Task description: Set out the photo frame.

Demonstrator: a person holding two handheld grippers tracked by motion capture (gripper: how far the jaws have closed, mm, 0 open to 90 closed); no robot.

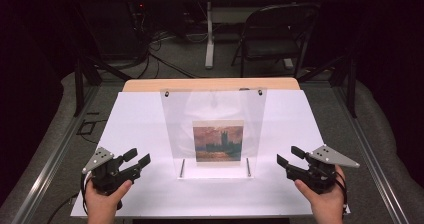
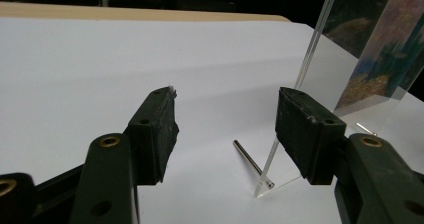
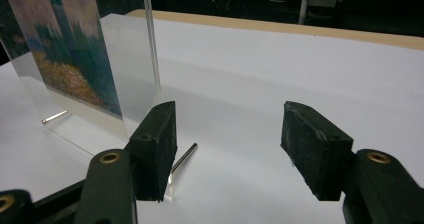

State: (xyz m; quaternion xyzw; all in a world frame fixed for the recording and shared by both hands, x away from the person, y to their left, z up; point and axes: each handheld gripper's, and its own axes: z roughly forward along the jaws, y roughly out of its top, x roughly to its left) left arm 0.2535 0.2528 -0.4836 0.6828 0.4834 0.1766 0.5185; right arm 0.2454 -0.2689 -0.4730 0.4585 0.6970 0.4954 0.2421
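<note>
A clear acrylic frame (image 1: 213, 109) stands upright in the middle of a white table (image 1: 140, 119). A small painting card (image 1: 218, 141) of a building at sunset sits inside it. Two metal pins (image 1: 182, 168) lie at the frame's base. My left gripper (image 1: 137, 158) rests near the front left, open and empty, pointing toward the frame. In the left gripper view the frame's edge (image 2: 315, 39) and a pin (image 2: 252, 163) lie just ahead of the jaws. My right gripper (image 1: 290, 156) is at the front right, open and empty, with the frame (image 3: 80, 59) to its left.
A folding chair (image 1: 272, 36) and a table leg (image 1: 209, 34) stand on the floor beyond the table. Metal rails (image 1: 45, 164) run along both sides. The table's wooden far edge (image 1: 210, 84) shows behind the frame. Bare white surface lies either side of the frame.
</note>
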